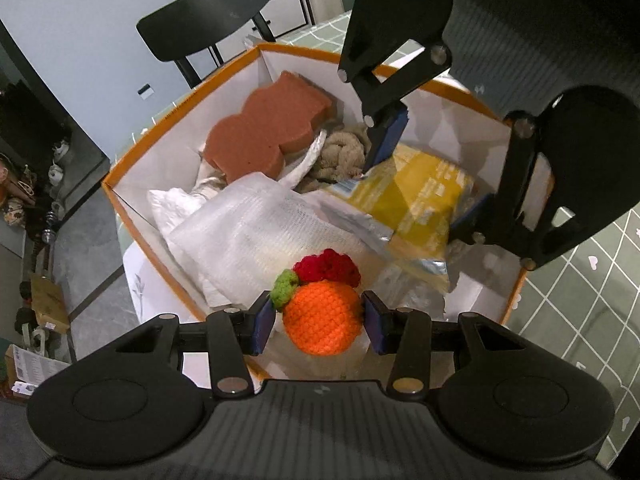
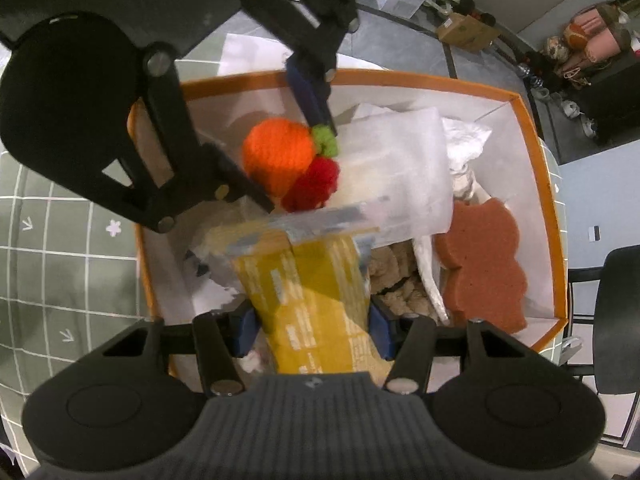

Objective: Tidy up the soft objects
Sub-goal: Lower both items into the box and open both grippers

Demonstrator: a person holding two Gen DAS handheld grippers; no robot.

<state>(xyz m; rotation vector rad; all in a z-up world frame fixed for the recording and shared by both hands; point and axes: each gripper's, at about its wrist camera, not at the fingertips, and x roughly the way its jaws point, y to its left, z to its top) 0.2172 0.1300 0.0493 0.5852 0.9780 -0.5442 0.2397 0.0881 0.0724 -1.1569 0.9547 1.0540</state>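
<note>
- The orange-rimmed box [image 1: 152,132] is already holding most of what shows: a brown sponge [image 1: 264,132], a beige knitted cloth [image 1: 340,156], a white mesh bag [image 1: 256,232] and some crumpled white wrapping, so I am judging the sorting to be well along.
- The left claw [image 1: 319,322] is pinching the crocheted orange fruit [image 1: 322,318], with its green leaf and red berry attached, between its blue pads; the fruit is hanging just above the mesh bag, inside the near wall.
- The right claw [image 2: 312,330] is pressing its pads against both sides of the yellow packet [image 2: 316,300], whose far end is lying over the cloth and the mesh bag.
- Both pieces are sitting within the box outline but not yet let go, so releasing them looks like what is left; whether more soft things are waiting outside is not showing.
- Room is getting tight: the two claws are working close together across the box, and the contents are piling near the rim.
- The box is standing on a green checked worktop [image 1: 580,300], with a black chair [image 1: 208,20] beyond its far corner, and bare cloth is lying open on the right.
</note>
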